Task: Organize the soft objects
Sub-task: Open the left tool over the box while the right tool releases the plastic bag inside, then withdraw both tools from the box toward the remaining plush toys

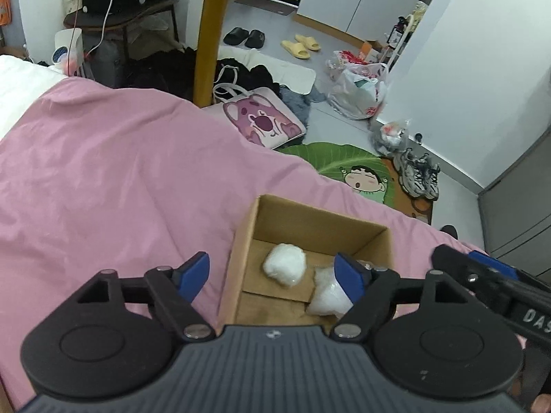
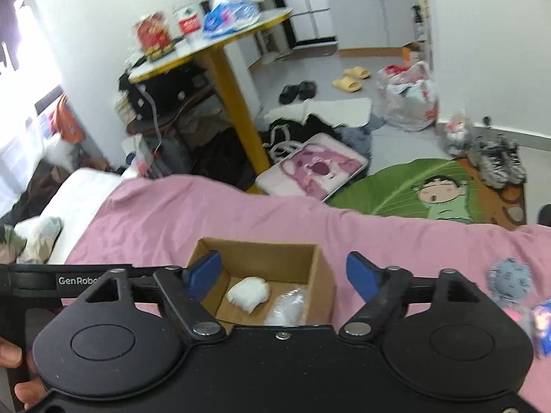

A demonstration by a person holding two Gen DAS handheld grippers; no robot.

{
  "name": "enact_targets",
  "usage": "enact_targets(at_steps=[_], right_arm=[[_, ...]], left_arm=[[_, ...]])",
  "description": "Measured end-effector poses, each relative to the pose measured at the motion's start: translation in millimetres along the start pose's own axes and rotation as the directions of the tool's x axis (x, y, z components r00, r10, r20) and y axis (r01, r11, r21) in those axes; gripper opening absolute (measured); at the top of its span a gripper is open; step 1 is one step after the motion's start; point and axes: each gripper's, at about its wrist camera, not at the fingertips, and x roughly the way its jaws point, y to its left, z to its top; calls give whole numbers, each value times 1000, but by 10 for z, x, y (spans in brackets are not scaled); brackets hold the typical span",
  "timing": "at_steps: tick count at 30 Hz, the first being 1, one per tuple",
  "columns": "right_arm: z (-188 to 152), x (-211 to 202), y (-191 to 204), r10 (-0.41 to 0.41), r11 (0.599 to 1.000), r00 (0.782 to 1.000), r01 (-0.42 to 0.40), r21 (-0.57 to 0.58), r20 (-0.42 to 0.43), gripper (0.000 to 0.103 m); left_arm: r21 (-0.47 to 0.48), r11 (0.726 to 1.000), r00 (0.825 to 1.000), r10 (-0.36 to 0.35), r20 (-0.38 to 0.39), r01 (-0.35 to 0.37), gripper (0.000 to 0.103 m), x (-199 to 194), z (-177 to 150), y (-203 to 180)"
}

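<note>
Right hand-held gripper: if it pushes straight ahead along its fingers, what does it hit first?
Probably the cardboard box. The right hand-held gripper is open, empty and aimed at the box opening, so it would likely meet the near edge or the white bundles inside. Depth is unclear; it may be above the rim.

the second white bundle point(image 1: 325, 296) in the cardboard box point(image 1: 320, 227) is partly hidden behind a blue fingertip point(image 1: 349, 280). in the right wrist view, soft items point(image 2: 511, 280) at the right edge are blurred and cut off; the box's near wall is covered by the gripper body.
</note>
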Motion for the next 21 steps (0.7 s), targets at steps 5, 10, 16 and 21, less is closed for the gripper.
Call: enact_targets(at_steps=[5, 10, 16, 21], right_arm=[[-23, -277, -84, -39, 999, 999, 39, 24, 30, 91], [-41, -539, -132, -47, 998, 998, 45, 44, 41, 103], [119, -833, -128, -83, 996, 995, 82, 21, 61, 103], [84, -1020, -263, -56, 998, 997, 56, 1, 59, 103]], left_arm=[[42, 999, 999, 10, 47, -12, 89, -222, -88, -157], [109, 994, 998, -26, 61, 19, 98, -481, -175, -368], [136, 990, 993, -56, 103, 41, 102, -812, -253, -566], [164, 986, 990, -50, 129, 28, 103, -925, -347, -751]])
